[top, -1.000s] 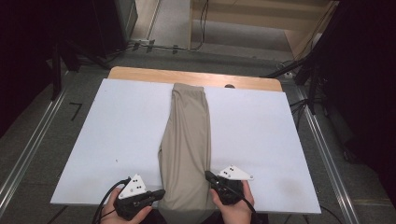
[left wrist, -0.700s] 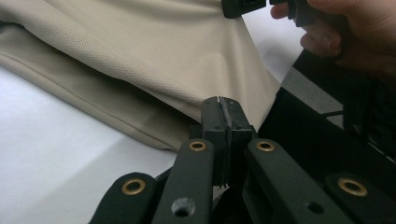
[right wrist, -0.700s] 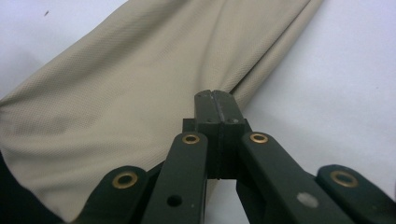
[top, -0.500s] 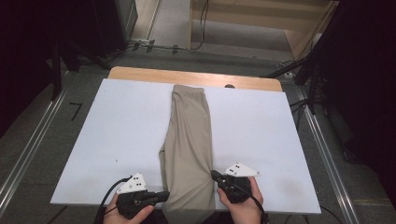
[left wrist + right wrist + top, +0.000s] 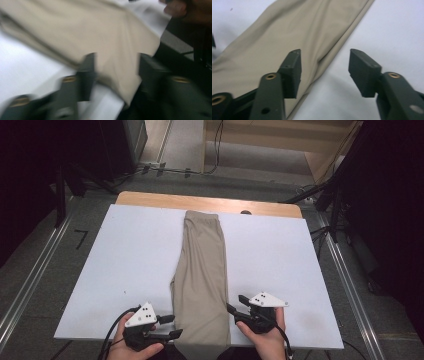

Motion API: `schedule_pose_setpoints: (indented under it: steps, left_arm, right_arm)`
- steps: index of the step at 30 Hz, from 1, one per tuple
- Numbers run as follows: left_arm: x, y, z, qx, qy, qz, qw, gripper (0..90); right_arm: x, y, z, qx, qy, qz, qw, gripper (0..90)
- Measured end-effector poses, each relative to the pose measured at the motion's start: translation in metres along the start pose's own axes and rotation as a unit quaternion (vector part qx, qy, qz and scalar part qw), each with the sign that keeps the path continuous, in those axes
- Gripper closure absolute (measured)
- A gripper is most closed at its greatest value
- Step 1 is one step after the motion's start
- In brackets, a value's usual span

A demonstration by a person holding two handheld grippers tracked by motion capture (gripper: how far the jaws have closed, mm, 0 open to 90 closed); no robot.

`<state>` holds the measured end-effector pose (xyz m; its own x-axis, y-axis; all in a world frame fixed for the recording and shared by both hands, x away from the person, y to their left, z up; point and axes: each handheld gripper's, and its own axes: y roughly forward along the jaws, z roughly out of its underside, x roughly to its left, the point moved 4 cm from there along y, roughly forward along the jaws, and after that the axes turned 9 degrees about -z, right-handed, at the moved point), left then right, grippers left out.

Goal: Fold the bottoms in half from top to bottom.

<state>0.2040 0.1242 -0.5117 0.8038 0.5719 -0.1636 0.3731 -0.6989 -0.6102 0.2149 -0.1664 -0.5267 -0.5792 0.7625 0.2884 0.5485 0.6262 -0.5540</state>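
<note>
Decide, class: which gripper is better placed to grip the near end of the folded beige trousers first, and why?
Probably the right gripper: its open jaws straddle the edge of the trousers, sharply seen. The left gripper is open at the near corner too, but its view is blurred.

The trousers [image 5: 200, 275] are plain beige with no pattern. The tabletop [image 5: 125, 260] is white, with a light wood strip [image 5: 150, 199] along its far edge. Each claw, left [image 5: 170, 326] and right [image 5: 235, 304], is black with a pale grey plate on top.
</note>
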Motion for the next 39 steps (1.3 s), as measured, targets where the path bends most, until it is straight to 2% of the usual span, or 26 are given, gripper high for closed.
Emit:
schedule_pose_setpoints:
  steps: [3, 4, 5, 8, 9, 10, 11, 12, 13, 14, 17, 18, 19, 20, 21, 22, 23, 26, 27, 28, 33, 34, 35, 36, 37, 39]
  left_arm:
    - [0.019, 0.001, -0.024, -0.022, 0.000, -0.006, 0.9997, 20.3]
    - [0.019, 0.001, -0.024, -0.022, 0.000, -0.006, 0.9997, 17.3]
    - [0.029, 0.005, -0.036, -0.032, 0.005, -0.012, 0.9994, 14.5]
    - [0.041, 0.012, -0.049, -0.039, 0.004, -0.014, 0.9991, 8.2]
    - [0.055, 0.020, -0.062, -0.047, -0.004, -0.013, 0.9988, 5.5]
    - [0.055, 0.020, -0.062, -0.047, -0.004, -0.013, 0.9988, 2.1]
    - [0.069, 0.028, -0.076, -0.056, -0.014, -0.017, 0.9982, 0.3]
    - [0.069, 0.028, -0.076, -0.056, -0.014, -0.017, 0.9982, 0.0]
    - [0.081, 0.037, -0.090, -0.062, -0.018, -0.016, 0.9978, 0.0]
    - [0.081, 0.037, -0.090, -0.062, -0.018, -0.016, 0.9978, 0.0]
    - [0.099, 0.053, -0.107, -0.060, -0.021, -0.020, 0.9978, 0.0]
    - [0.110, 0.062, -0.117, -0.061, -0.026, -0.019, 0.9976, 0.0]
    - [0.110, 0.062, -0.117, -0.061, -0.026, -0.019, 0.9976, 0.0]
    - [0.120, 0.071, -0.126, -0.059, -0.029, -0.018, 0.9977, 0.0]
    - [0.120, 0.071, -0.126, -0.059, -0.029, -0.018, 0.9977, 0.0]
    - [0.131, 0.081, -0.134, -0.054, -0.032, -0.024, 0.9978, 0.0]
    - [0.131, 0.081, -0.134, -0.054, -0.032, -0.024, 0.9978, 0.0]
    - [0.152, 0.096, -0.148, -0.048, -0.034, -0.045, 0.9972, 0.0]
    - [0.152, 0.096, -0.148, -0.048, -0.034, -0.045, 0.9972, 0.0]
    - [0.165, 0.102, -0.153, -0.043, -0.041, -0.063, 0.9963, 0.0]
    - [0.191, 0.118, -0.158, -0.032, -0.070, -0.074, 0.9943, 0.4]
    - [0.196, 0.122, -0.158, -0.027, -0.077, -0.078, 0.9936, 0.6]
    - [0.204, 0.127, -0.159, -0.023, -0.087, -0.084, 0.9924, 4.2]
    - [0.204, 0.127, -0.159, -0.023, -0.087, -0.084, 0.9924, 5.2]
    - [0.212, 0.133, -0.161, -0.017, -0.101, -0.094, 0.9902, 7.1]
    - [0.216, 0.136, -0.162, -0.011, -0.108, -0.100, 0.9891, 9.4]
  right_arm:
    - [-0.009, -0.002, -0.013, -0.014, -0.014, -0.002, 0.9998, 32.1]
    - [-0.009, -0.002, -0.013, -0.014, -0.014, -0.002, 0.9998, 32.1]
    - [-0.014, 0.000, -0.026, -0.022, -0.029, 0.001, 0.9993, 29.7]
    - [-0.024, 0.004, -0.045, -0.037, -0.034, 0.000, 0.9987, 26.4]
    - [-0.028, 0.006, -0.051, -0.040, -0.035, -0.001, 0.9986, 25.8]
    - [-0.028, 0.006, -0.051, -0.040, -0.035, -0.001, 0.9986, 25.8]
    - [-0.036, 0.013, -0.066, -0.041, -0.045, -0.003, 0.9981, 23.5]
    - [-0.036, 0.013, -0.066, -0.041, -0.045, -0.003, 0.9981, 23.5]
    - [-0.043, 0.021, -0.079, -0.038, -0.051, -0.019, 0.9978, 18.7]
    - [-0.043, 0.021, -0.079, -0.038, -0.051, -0.019, 0.9978, 18.7]
    - [-0.054, 0.036, -0.097, -0.029, -0.052, -0.028, 0.9978, 11.9]
    - [-0.063, 0.047, -0.110, -0.027, -0.048, -0.030, 0.9980, 5.4]
    - [-0.064, 0.049, -0.112, -0.025, -0.047, -0.032, 0.9981, 2.4]
    - [-0.068, 0.055, -0.117, -0.022, -0.047, -0.031, 0.9982, 0.0]
    - [-0.072, 0.060, -0.121, -0.019, -0.047, -0.018, 0.9985, 0.0]
    - [-0.076, 0.067, -0.126, -0.008, -0.049, -0.021, 0.9986, 0.0]
    - [-0.079, 0.071, -0.129, -0.004, -0.046, -0.022, 0.9987, 0.0]
    - [-0.092, 0.085, -0.141, -0.007, -0.033, -0.027, 0.9991, 0.0]
    - [-0.092, 0.085, -0.141, -0.007, -0.033, -0.027, 0.9991, 0.0]
    - [-0.105, 0.093, -0.150, -0.008, -0.014, -0.028, 0.9995, 0.0]
    - [-0.125, 0.110, -0.161, 0.009, 0.001, -0.012, 0.9999, 0.0]
    - [-0.131, 0.116, -0.164, 0.014, 0.004, 0.002, 0.9999, 0.0]
    - [-0.140, 0.122, -0.167, 0.015, 0.018, 0.015, 0.9996, 12.7]
    - [-0.144, 0.126, -0.169, 0.014, 0.027, 0.021, 0.9993, 19.4]
    - [-0.148, 0.131, -0.171, 0.012, 0.033, 0.026, 0.9990, 26.3]
    - [-0.150, 0.134, -0.172, 0.012, 0.039, 0.028, 0.9988, 30.8]
